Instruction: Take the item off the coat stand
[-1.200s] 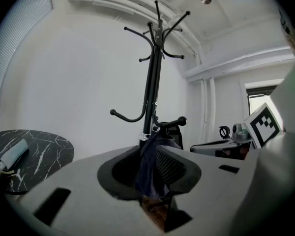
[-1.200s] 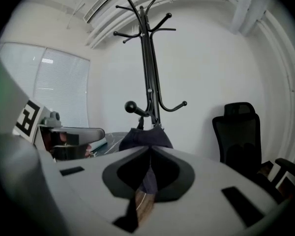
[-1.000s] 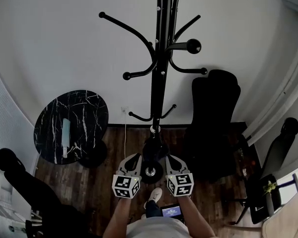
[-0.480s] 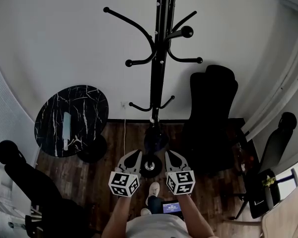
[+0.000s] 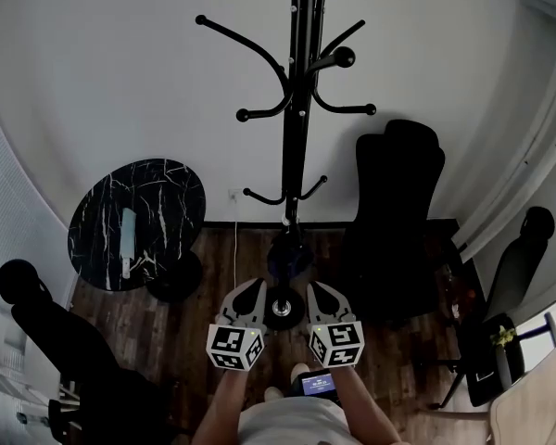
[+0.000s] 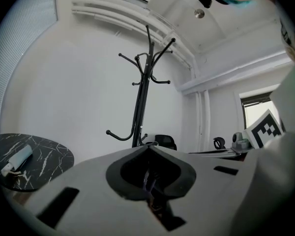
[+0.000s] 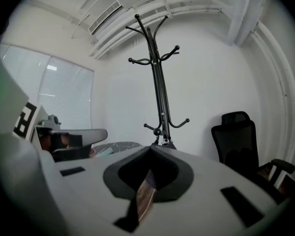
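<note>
A black coat stand (image 5: 296, 137) rises against the white wall, and I see nothing hanging on its curved hooks. Both gripper views show the same bare coat stand (image 6: 140, 107) (image 7: 160, 97). My left gripper (image 5: 256, 288) and right gripper (image 5: 313, 287) are held low and side by side, near the stand's base (image 5: 281, 309). The left gripper (image 6: 148, 147) has its jaws shut with nothing between them. The right gripper (image 7: 151, 147) is shut too, and empty.
A black office chair (image 5: 394, 221) stands right of the stand. A round black marble table (image 5: 171, 193) at the left carries a pale tube (image 5: 126, 241). More dark chairs (image 5: 37, 332) (image 5: 519, 267) sit at both sides. The floor is dark wood.
The coat stand has slid a little upward in the head view. Both grippers stay side by side near its base. The white shoe below them has drawn back out of sight.
</note>
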